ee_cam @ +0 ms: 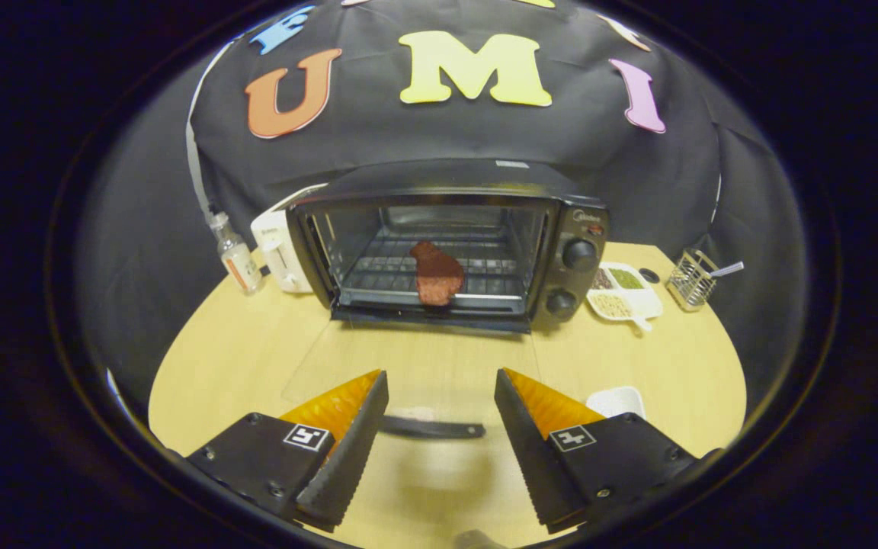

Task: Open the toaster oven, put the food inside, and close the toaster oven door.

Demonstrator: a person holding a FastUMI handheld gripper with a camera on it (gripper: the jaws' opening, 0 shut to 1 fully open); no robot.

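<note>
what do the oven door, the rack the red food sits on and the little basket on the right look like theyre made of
The black toaster oven's folded-down door looks like clear glass: the wooden tabletop shows through it, with a dark handle between the open gripper fingers. The rack under the reddish food piece seems to be bare metal wire, thin and shiny. The small basket looks like silvery wire mesh.

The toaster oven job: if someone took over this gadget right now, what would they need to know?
Gripper: open, holding nothing, fingers either side of the door handle.
Toaster oven: on the table, its glass door folded down flat towards the gripper.
Food: a reddish piece lying on the rack inside the oven.
Done: oven opened, food placed inside.
Left: take the handle and swing the door up until it closes.
</note>
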